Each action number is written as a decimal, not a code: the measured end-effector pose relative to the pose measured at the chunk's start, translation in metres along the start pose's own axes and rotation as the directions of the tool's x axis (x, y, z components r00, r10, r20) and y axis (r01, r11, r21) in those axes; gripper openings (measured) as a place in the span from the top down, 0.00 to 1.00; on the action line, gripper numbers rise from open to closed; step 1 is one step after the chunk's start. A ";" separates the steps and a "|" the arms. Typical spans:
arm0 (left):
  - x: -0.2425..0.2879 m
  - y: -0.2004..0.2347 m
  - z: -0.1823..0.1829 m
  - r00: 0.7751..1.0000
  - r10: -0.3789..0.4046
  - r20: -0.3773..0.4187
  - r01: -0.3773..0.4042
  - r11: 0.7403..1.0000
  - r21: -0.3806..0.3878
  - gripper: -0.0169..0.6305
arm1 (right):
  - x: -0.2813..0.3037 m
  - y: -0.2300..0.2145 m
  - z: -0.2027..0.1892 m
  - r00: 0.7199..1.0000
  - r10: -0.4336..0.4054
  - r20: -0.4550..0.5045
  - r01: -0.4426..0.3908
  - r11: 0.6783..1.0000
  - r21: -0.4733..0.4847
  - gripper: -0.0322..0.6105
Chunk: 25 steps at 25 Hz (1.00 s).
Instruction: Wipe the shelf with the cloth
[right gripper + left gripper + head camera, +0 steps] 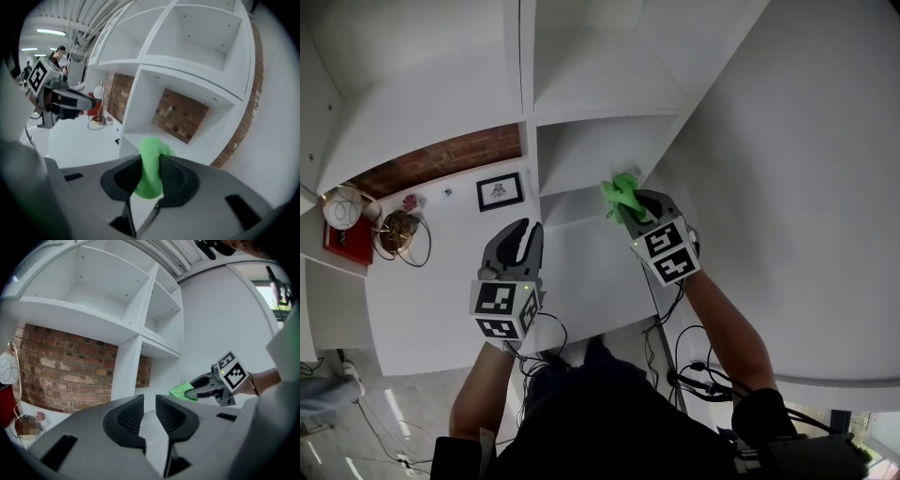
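Note:
A bright green cloth (622, 192) is pinched in my right gripper (628, 208), which is shut on it. It is held up at the right end of a white shelf board (581, 199), close to the unit's side panel; I cannot tell whether it touches. In the right gripper view the cloth (152, 157) bulges out between the jaws of the right gripper (150, 165), with the shelf compartment (187, 75) beyond. My left gripper (525, 230) hangs lower left, shut and holding nothing (150, 401). From the left gripper view the cloth (180, 391) and right gripper (199, 389) show at the right.
The white shelf unit has several compartments with a brick wall (441, 159) behind. On the white counter to the left are a small framed picture (500, 191), a round wire object (398, 232) and a red box (349, 244). Cables (694, 375) hang near my body.

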State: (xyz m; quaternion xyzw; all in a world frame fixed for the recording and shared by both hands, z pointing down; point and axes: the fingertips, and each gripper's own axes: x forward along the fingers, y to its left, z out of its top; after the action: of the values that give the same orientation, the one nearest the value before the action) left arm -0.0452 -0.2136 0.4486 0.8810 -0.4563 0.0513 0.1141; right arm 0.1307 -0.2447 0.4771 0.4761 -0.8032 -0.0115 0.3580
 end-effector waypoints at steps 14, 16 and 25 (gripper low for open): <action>-0.043 0.016 0.064 0.983 0.135 0.127 -0.144 0.987 0.066 0.86 | -0.046 0.039 0.119 0.886 0.020 0.463 -0.094 0.986 0.138 0.79; -0.049 0.012 0.074 0.979 0.144 0.146 -0.157 0.985 0.078 0.86 | -0.057 0.037 0.130 0.864 0.005 0.504 -0.102 0.981 0.165 0.79; -0.067 0.005 0.114 0.956 0.183 0.231 -0.217 0.967 0.132 0.86 | -0.089 0.019 0.157 0.769 -0.053 0.637 -0.179 0.939 0.294 0.79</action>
State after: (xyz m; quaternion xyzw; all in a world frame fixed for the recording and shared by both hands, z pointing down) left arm -0.0900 -0.1916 0.3257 0.8367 -0.5475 0.0016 -0.0115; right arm 0.0503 -0.2159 0.3166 0.4705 -0.8819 -0.0219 -0.0219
